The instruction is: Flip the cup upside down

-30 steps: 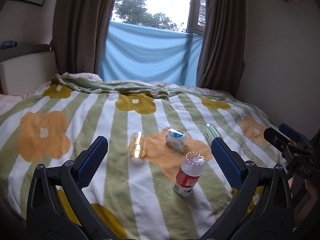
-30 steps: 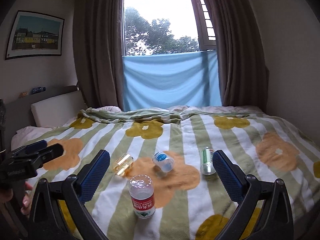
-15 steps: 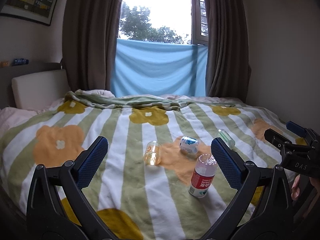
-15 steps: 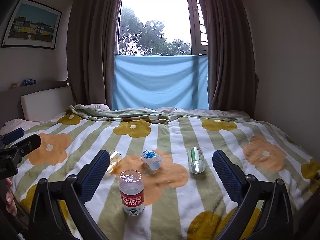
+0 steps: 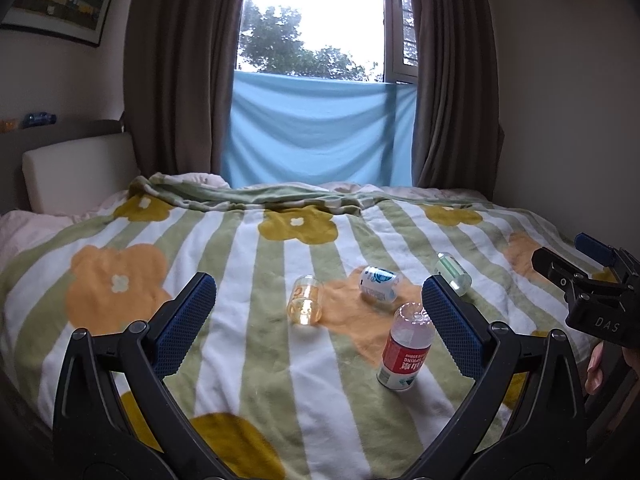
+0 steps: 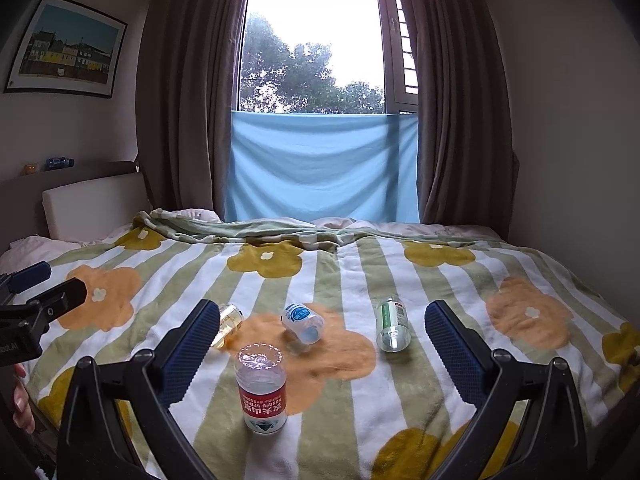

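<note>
Four small clear plastic cups on the bed ahead of both spread, empty tools — left tool (image 5: 318, 306), right tool (image 6: 320, 332) — with the red-labelled cup (image 6: 261, 390) nearest, already inverted; probably light, thin-walled, slippery, best pinched gently mid-body.

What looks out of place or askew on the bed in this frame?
Three cut-off plastic bottle cups lie tipped on their sides on the striped floral blanket: amber-tinted cup, blue-labelled cup, green-labelled cup. Only the red-labelled cup stands, label inverted. No spill visible. Both grippers are open, holding nothing.
</note>
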A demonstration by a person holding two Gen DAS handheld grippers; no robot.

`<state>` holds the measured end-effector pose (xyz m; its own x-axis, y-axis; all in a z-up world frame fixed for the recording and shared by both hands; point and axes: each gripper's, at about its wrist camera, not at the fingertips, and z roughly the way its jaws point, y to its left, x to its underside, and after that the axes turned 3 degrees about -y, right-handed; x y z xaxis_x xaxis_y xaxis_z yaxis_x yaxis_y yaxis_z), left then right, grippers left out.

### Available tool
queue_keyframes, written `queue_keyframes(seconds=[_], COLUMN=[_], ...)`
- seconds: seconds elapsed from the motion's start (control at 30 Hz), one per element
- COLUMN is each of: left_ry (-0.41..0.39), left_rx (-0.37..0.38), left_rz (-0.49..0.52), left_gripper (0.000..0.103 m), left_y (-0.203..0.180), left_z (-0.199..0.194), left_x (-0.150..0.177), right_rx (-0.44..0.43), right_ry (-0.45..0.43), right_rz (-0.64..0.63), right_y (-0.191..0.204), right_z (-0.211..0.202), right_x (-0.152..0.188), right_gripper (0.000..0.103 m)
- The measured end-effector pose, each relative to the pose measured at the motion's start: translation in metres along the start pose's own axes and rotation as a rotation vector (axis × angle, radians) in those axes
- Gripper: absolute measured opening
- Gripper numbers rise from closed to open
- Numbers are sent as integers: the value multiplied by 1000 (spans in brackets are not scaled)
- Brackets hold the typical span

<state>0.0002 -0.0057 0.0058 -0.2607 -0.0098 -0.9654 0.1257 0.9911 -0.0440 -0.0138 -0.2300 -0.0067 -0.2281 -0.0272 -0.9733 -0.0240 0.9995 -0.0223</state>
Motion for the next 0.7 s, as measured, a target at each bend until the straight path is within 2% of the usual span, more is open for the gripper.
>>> queue_keyframes(seconds=[0.7], left_ry=[2], left_rx=[-7], left_rz=[-12], left_gripper=[103], left_y=[0], left_z=[3], left_x=[4], right_rx=[-1], right_ry=[10], right_rz=[13], right_y=[-2], right_z=[2], right_x=[2], right_gripper=[102])
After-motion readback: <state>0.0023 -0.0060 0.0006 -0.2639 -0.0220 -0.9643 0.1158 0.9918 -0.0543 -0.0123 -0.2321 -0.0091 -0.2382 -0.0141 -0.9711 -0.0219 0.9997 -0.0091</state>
